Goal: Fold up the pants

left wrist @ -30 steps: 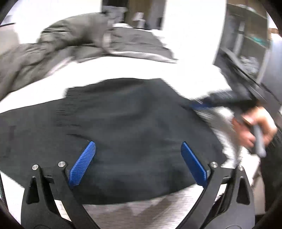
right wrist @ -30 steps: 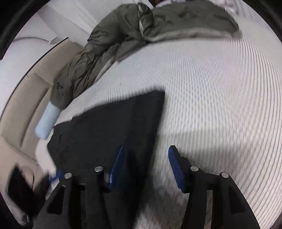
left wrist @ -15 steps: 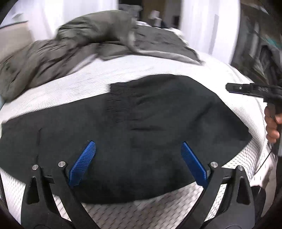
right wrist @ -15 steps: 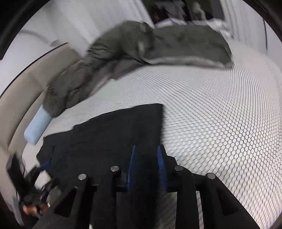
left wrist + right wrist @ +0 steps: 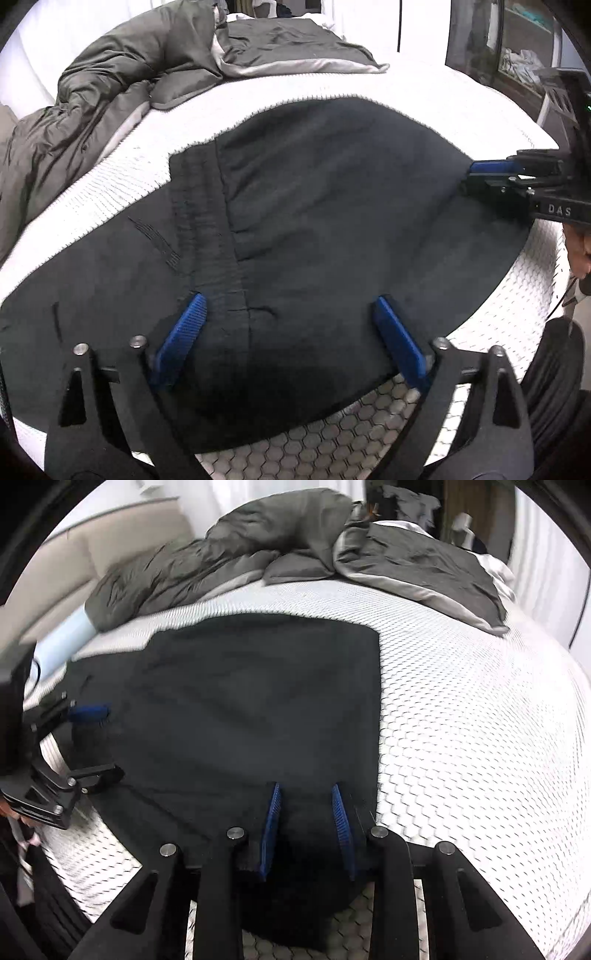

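We count one pair of black pants (image 5: 332, 229) flat on the bed (image 5: 480, 720), its long axis crosswise under two hand-held grippers: the left hand-held gripper (image 5: 291, 332) wide open, closing slightly, the right hand-held gripper (image 5: 306, 827) narrowly parted, just reopening, cloth between them.

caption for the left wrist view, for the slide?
Open left hand-held gripper over black pants on the bed.

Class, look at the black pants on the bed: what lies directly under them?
The black pants lie flat on the white honeycomb-textured mattress, which shows around their edges. Whatever sits beneath the fabric itself is covered.
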Action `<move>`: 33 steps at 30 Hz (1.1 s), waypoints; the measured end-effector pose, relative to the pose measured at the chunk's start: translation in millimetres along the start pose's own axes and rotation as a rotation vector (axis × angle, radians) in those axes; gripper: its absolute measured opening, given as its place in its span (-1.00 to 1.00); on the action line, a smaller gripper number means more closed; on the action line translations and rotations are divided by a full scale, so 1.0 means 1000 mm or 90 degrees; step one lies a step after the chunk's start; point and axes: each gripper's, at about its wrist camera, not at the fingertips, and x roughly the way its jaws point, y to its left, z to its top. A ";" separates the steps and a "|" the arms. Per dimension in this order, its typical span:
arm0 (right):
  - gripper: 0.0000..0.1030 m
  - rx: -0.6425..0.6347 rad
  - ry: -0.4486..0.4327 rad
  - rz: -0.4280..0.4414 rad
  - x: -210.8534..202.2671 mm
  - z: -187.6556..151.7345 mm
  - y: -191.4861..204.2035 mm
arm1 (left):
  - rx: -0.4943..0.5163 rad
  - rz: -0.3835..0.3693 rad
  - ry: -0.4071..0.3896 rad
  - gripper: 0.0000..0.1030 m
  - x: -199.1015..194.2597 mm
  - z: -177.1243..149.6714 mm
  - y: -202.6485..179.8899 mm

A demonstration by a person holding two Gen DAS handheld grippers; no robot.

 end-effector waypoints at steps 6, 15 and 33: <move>-0.11 -0.008 -0.031 0.068 0.005 0.043 0.031 | -0.008 -0.042 0.000 0.60 0.014 0.047 -0.011; -0.12 0.001 0.034 -0.055 0.041 0.041 -0.016 | -0.009 -0.028 0.011 0.55 0.024 0.028 0.010; 0.14 -0.043 0.075 -0.111 0.081 0.087 -0.010 | -0.118 -0.023 0.034 0.63 0.053 0.061 0.057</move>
